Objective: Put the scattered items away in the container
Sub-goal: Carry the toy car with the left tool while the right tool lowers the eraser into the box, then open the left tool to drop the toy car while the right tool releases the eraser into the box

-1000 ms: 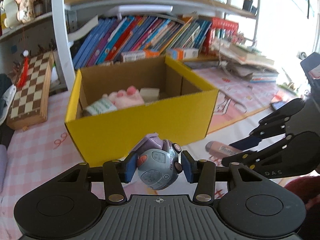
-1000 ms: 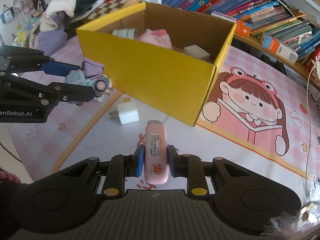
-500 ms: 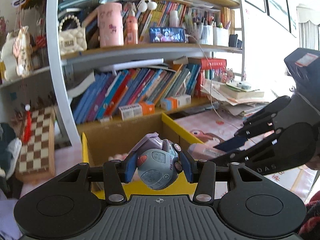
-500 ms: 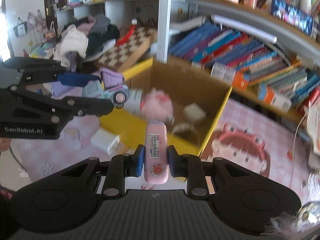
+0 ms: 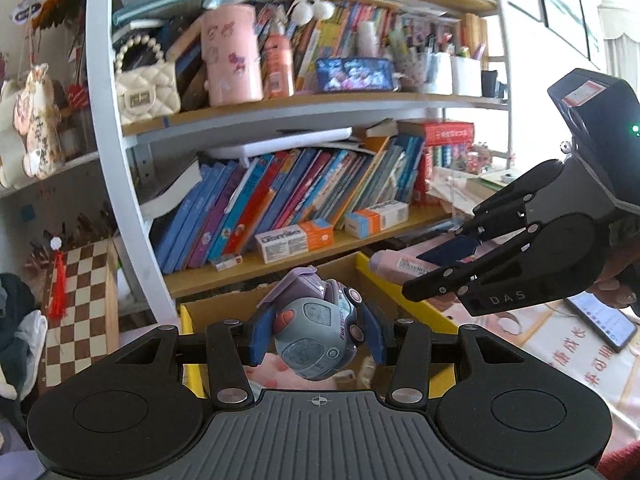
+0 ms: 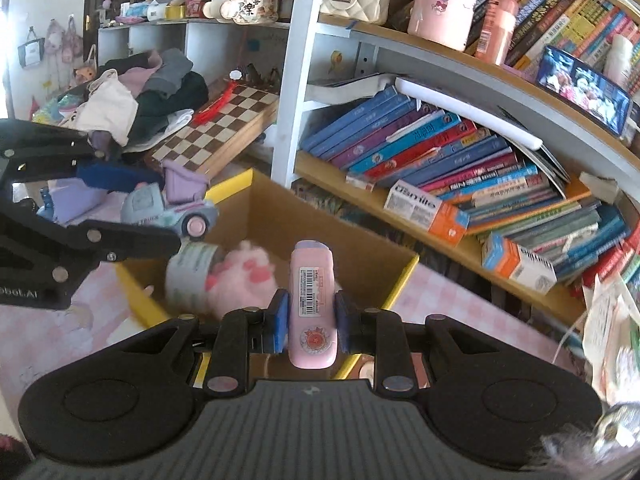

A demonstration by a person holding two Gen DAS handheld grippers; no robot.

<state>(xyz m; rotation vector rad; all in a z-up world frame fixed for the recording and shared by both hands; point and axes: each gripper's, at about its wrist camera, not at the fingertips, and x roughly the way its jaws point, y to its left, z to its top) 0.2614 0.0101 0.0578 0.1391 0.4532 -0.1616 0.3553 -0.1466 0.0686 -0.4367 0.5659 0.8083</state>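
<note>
My left gripper (image 5: 317,334) is shut on a blue-and-lilac toy truck (image 5: 316,338), held above the yellow cardboard box (image 5: 400,284). The same truck (image 6: 172,204) shows at left in the right wrist view, over the box's near-left corner. My right gripper (image 6: 312,320) is shut on a flat pink case (image 6: 313,304) with a barcode label, held over the open box (image 6: 400,280). Inside the box lie a pink plush toy (image 6: 244,276) and a white-green roll (image 6: 188,272). The pink case (image 5: 404,266) also appears beside the truck in the left wrist view.
A bookshelf (image 5: 304,208) packed with books rises right behind the box. A chessboard (image 6: 216,128) and a clothes pile (image 6: 140,96) lie to the left. A phone (image 5: 600,320) rests on the pink mat at right. Small boxes (image 6: 424,208) sit on the lower shelf.
Both grippers have risen and moved forward from the mat to above the open box, each still holding its item. The view now tilts up toward the shelves.
</note>
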